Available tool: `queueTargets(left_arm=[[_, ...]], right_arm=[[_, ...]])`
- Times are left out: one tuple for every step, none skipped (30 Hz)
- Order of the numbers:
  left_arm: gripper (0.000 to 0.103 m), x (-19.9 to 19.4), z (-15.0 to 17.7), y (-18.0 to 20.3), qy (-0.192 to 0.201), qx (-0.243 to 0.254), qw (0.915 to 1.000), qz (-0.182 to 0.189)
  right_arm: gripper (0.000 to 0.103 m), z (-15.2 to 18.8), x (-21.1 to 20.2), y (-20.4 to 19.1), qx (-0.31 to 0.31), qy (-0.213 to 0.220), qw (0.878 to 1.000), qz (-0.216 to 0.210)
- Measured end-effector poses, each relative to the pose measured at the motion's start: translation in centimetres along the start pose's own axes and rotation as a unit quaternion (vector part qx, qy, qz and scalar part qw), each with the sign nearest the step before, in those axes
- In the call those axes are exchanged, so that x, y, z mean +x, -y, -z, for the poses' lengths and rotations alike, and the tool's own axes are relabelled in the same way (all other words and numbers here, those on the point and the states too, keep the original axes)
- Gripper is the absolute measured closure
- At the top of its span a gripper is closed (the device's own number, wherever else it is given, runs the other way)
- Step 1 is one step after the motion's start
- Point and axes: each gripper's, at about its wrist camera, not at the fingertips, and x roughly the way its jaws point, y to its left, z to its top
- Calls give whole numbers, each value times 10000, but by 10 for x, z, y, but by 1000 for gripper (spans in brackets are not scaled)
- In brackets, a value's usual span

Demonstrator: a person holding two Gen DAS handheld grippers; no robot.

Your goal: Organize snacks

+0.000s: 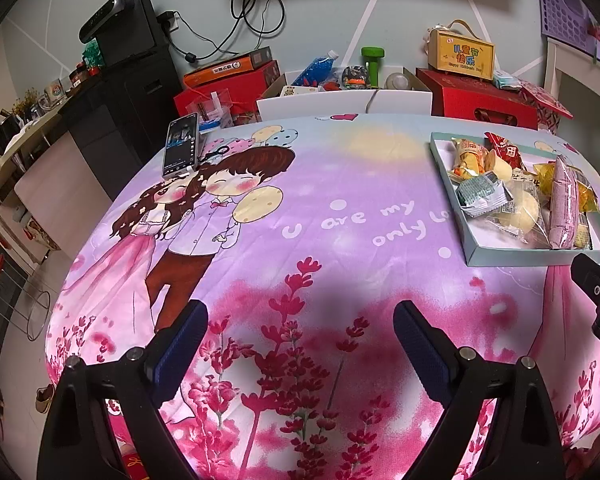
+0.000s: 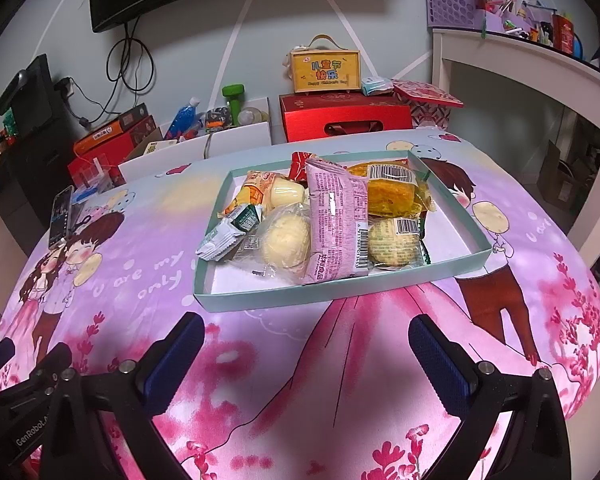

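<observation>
A shallow pale-green tray [image 2: 260, 296] [image 1: 496, 258] lies on the cartoon-printed tablecloth and holds several wrapped snacks. Among them are a pink packet [image 2: 336, 220] [image 1: 563, 204], a yellow cake in clear wrap [image 2: 392, 192], round pale buns [image 2: 286, 238], small green-and-white sachets [image 2: 230, 234] and a red packet [image 2: 300, 164]. My right gripper [image 2: 306, 340] hovers open just in front of the tray's near edge, with nothing between its fingers. My left gripper [image 1: 300, 328] hangs open over bare cloth, to the left of the tray and apart from it.
A phone [image 1: 181, 145] lies at the table's far left corner beside small scissors [image 1: 216, 153]. Behind the table stand red gift boxes [image 2: 346, 118], a yellow boxed toy [image 2: 326, 70], white bins with bottles [image 1: 340, 98], and a white shelf [image 2: 540, 64] on the right.
</observation>
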Motion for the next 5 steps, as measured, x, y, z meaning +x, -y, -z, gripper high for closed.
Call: queueTargets(left_arm=[[9,-1,0,0,22,0,10000,-11],[9,-2,0,0,57,10,10000,-27],[9,-3,-1,1,80,33,10000,-31],[9,-4,-1,2,87,56,9999,-28],[9,-4,-1,2,84,85,9999,-22]], right_arm=[[0,0,0,1,-3,-1,10000,-1],[0,0,0,0,-10,0,10000,0],[0,0,0,1,-15,3,10000,2],[0,0,0,0,-26,5,10000,3],[0,0,0,0,-37,7,10000,5]])
